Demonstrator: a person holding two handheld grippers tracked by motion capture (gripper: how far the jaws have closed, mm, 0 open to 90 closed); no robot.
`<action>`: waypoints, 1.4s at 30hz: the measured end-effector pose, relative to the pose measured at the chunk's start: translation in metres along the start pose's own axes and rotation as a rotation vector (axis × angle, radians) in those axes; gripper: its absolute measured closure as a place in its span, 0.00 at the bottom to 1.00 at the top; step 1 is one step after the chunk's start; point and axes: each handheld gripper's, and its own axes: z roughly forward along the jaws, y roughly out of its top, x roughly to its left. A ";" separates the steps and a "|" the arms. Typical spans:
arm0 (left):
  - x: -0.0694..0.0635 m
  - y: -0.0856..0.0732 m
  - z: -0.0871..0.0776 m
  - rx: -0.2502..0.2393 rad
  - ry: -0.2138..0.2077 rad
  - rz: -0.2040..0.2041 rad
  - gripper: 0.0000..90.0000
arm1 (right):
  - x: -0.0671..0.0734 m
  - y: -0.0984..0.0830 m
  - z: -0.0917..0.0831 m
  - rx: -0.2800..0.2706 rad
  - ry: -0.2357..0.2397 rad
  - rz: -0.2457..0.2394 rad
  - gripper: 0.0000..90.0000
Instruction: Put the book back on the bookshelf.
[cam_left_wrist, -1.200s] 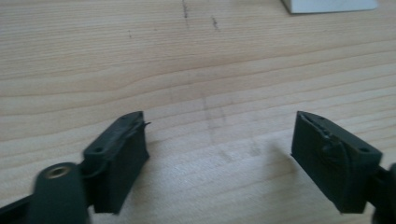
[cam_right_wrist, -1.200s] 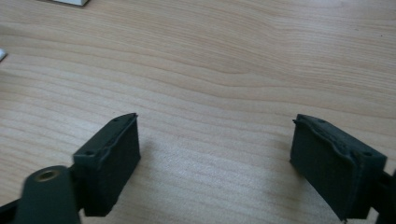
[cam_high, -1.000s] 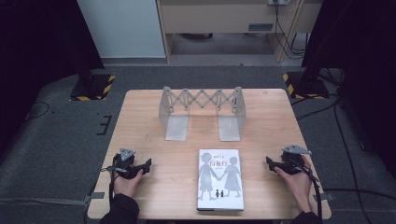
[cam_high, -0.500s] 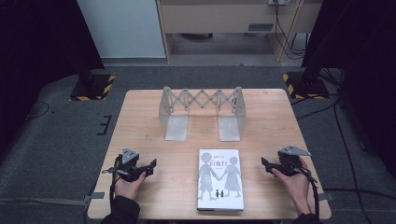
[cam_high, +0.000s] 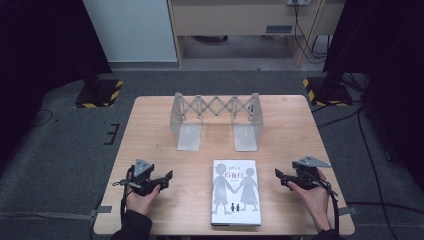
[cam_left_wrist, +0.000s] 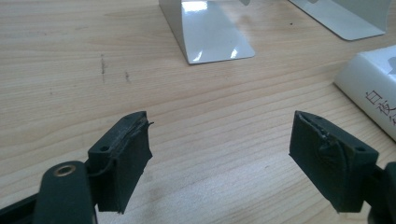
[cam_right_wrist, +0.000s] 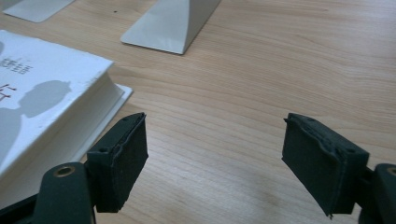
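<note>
Little changed on the table (cam_high: 150, 130): expandable book rack (cam_high: 216, 120) stayed at the far centre, white book (cam_high: 236, 192) stayed flat at the near edge, between both tools and touched by neither. Since a second earlier, left gripper (cam_high: 169, 176) and right gripper (cam_high: 278, 175) crept slightly inward toward the book's long sides. Both spread wide, nothing between the pads. Probably start of approach; no grasp yet.
</note>
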 end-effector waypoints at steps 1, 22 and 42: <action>-0.001 0.000 0.000 -0.001 -0.002 -0.001 0.22 | 0.002 0.000 0.000 -0.005 0.004 0.001 0.25; -0.032 0.005 0.002 -0.012 -0.103 0.044 0.21 | 0.025 0.007 -0.003 -0.032 0.090 -0.004 0.25; -0.062 0.005 0.007 0.005 -0.186 0.089 0.23 | 0.040 0.006 0.002 -0.036 0.164 0.021 0.26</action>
